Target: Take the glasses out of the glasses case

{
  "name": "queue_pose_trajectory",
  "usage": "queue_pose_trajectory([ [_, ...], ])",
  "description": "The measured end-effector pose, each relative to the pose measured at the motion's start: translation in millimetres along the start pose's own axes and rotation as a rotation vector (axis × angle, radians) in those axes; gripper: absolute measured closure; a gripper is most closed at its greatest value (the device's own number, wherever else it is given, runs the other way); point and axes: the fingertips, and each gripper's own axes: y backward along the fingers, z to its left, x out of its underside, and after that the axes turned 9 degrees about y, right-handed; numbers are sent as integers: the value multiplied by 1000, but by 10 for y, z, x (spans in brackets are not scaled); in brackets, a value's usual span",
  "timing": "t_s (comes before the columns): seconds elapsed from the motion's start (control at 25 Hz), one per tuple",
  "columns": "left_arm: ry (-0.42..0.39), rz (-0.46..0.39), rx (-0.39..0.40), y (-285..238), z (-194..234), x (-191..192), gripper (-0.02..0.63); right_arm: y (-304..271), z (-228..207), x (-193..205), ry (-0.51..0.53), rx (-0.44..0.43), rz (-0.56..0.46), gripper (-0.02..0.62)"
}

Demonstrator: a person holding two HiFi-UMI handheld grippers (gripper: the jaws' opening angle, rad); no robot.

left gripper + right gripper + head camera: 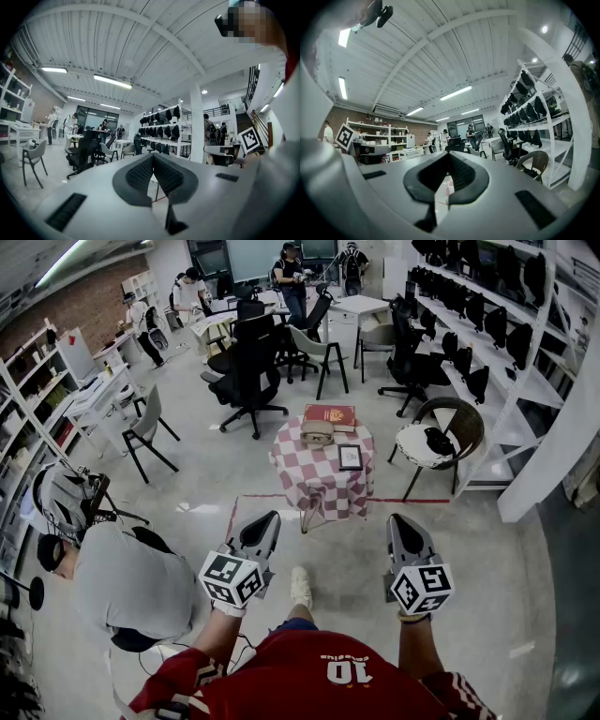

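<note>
A beige glasses case (317, 432) lies shut on a small table with a red-and-white checked cloth (323, 486) in the middle of the room. A red book (330, 414) sits behind the case, and a black picture frame (350, 457) to its right. My left gripper (269, 517) and right gripper (398, 519) are held level side by side, well short of the table and above the floor. In the left gripper view the left gripper (153, 157) has its pads together on nothing. The right gripper (449, 155) looks the same, shut and empty. The glasses are hidden.
A person in grey (127, 582) crouches on the floor close to my left. A wicker chair (441, 439) stands right of the table, a black office chair (248, 371) behind it. Shelves (497, 324) and a white pillar (553, 456) line the right side. Red tape (272, 496) marks the floor.
</note>
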Motion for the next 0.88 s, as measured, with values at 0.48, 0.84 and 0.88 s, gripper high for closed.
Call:
queue_pose_trajectory([
  [0.48, 12, -2, -13, 11, 26, 59, 597, -17, -19, 16, 39, 13, 27, 579],
  [0.84, 23, -5, -22, 38, 69, 86, 598, -68, 12, 27, 58, 4, 34, 578],
  [0.88, 23, -5, -23, 33, 71, 82, 597, -75, 13, 18, 62, 4, 31, 578],
])
